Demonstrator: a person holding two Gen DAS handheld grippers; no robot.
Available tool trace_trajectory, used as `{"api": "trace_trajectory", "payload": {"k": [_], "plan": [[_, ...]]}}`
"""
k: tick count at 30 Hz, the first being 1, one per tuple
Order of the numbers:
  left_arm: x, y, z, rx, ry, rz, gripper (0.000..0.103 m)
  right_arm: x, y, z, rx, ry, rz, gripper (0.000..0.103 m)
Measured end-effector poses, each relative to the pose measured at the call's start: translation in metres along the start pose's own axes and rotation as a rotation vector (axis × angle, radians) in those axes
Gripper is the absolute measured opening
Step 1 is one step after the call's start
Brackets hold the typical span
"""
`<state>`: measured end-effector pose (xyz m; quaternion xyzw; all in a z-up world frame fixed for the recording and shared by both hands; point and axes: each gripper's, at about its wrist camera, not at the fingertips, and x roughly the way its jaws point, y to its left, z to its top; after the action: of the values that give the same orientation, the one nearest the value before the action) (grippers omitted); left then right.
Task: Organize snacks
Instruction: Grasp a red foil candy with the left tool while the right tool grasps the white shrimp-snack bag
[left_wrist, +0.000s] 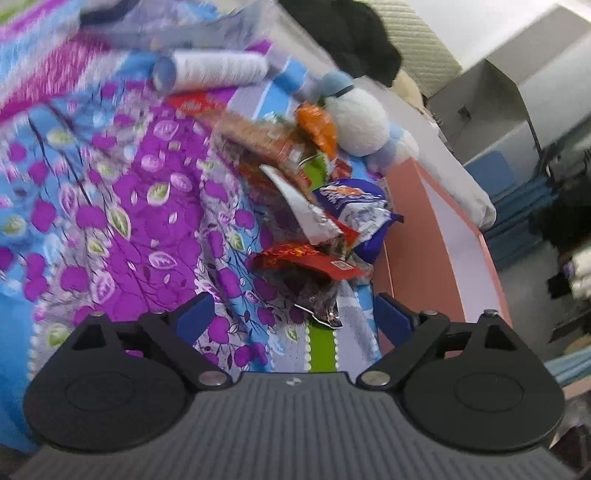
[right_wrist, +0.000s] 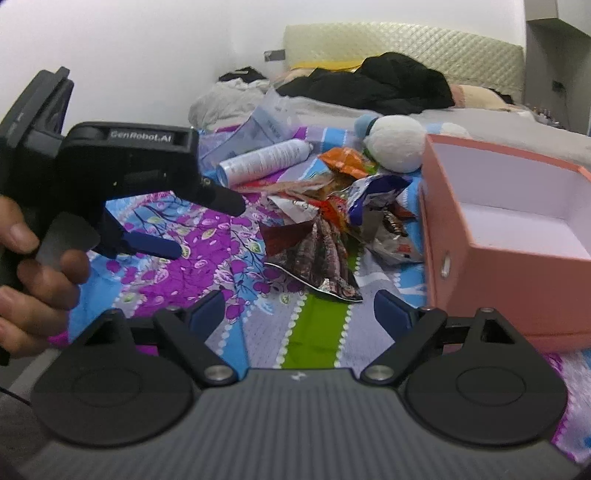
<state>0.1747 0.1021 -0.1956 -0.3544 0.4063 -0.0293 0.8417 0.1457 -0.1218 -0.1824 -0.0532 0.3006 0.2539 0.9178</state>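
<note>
A heap of snack packets lies on the flowered bedspread (right_wrist: 207, 240). It includes a dark brown packet (right_wrist: 317, 258) (left_wrist: 321, 295), a blue and white packet (right_wrist: 373, 192) (left_wrist: 354, 206), an orange packet (right_wrist: 343, 158) (left_wrist: 319, 125) and a red one (left_wrist: 310, 258). An open pink box (right_wrist: 498, 266) (left_wrist: 417, 240) stands empty just right of the heap. My right gripper (right_wrist: 300, 308) is open, low over the bedspread, short of the brown packet. My left gripper (left_wrist: 293, 314) is also open with nothing between its fingers; in the right wrist view it (right_wrist: 162, 249) hovers left of the heap, held by a hand (right_wrist: 37, 266).
A white spray can (right_wrist: 266, 158) (left_wrist: 210, 70) and a clear plastic bag (right_wrist: 269, 122) lie behind the snacks. A white and blue plush toy (right_wrist: 397, 144) (left_wrist: 358, 122) rests against the box's far corner. Black clothes (right_wrist: 384, 85) are piled at the headboard.
</note>
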Motion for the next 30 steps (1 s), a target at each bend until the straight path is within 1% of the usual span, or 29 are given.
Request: {"api": "trace_trajectory", "payload": {"k": [5, 8, 10, 11, 14, 17, 18, 20, 22, 23, 24, 25, 26, 27, 28, 29, 30], "plan": [[0.029, 0.021, 0.014, -0.149, 0.037, -0.078, 0.091, 0.033, -0.003, 0.008, -0.041, 0.019, -0.003, 0.089], [0.046, 0.027, 0.02, -0.206, 0.064, -0.113, 0.088, 0.053, -0.001, 0.011, -0.114, 0.028, -0.018, 0.089], [0.057, 0.031, 0.022, -0.243, 0.084, -0.134, 0.083, 0.067, 0.0, 0.011, -0.155, 0.039, -0.023, 0.089], [0.064, 0.034, 0.024, -0.265, 0.095, -0.146, 0.082, 0.073, 0.0, 0.012, -0.167, 0.049, -0.016, 0.089], [0.077, 0.04, 0.028, -0.306, 0.124, -0.172, 0.075, 0.089, 0.0, 0.013, -0.208, 0.057, 0.006, 0.089], [0.09, 0.044, 0.03, -0.344, 0.149, -0.188, 0.069, 0.102, 0.0, 0.013, -0.273, 0.064, -0.03, 0.089], [0.094, 0.046, 0.031, -0.355, 0.153, -0.194, 0.066, 0.106, 0.0, 0.013, -0.289, 0.07, -0.037, 0.089], [0.101, 0.048, 0.033, -0.373, 0.16, -0.208, 0.061, 0.114, -0.001, 0.013, -0.307, 0.079, -0.022, 0.089], [0.105, 0.049, 0.033, -0.388, 0.163, -0.23, 0.053, 0.119, -0.002, 0.012, -0.312, 0.078, -0.004, 0.089], [0.104, 0.049, 0.033, -0.387, 0.163, -0.235, 0.052, 0.122, -0.002, 0.012, -0.313, 0.081, 0.0, 0.089], [0.105, 0.049, 0.033, -0.385, 0.159, -0.237, 0.051, 0.124, -0.002, 0.012, -0.316, 0.085, 0.005, 0.087], [0.104, 0.049, 0.032, -0.381, 0.156, -0.242, 0.048, 0.125, -0.001, 0.013, -0.32, 0.086, 0.014, 0.078], [0.104, 0.049, 0.033, -0.379, 0.154, -0.252, 0.042, 0.125, 0.0, 0.013, -0.328, 0.085, 0.018, 0.077], [0.103, 0.05, 0.033, -0.383, 0.158, -0.267, 0.03, 0.126, 0.001, 0.013, -0.337, 0.086, 0.004, 0.071], [0.102, 0.051, 0.033, -0.389, 0.158, -0.281, 0.027, 0.127, 0.002, 0.014, -0.348, 0.089, -0.009, 0.06], [0.099, 0.052, 0.033, -0.386, 0.152, -0.288, 0.025, 0.127, 0.003, 0.014, -0.36, 0.095, -0.028, 0.057], [0.097, 0.051, 0.033, -0.371, 0.148, -0.289, 0.02, 0.125, 0.004, 0.014, -0.37, 0.094, -0.041, 0.052]]}}
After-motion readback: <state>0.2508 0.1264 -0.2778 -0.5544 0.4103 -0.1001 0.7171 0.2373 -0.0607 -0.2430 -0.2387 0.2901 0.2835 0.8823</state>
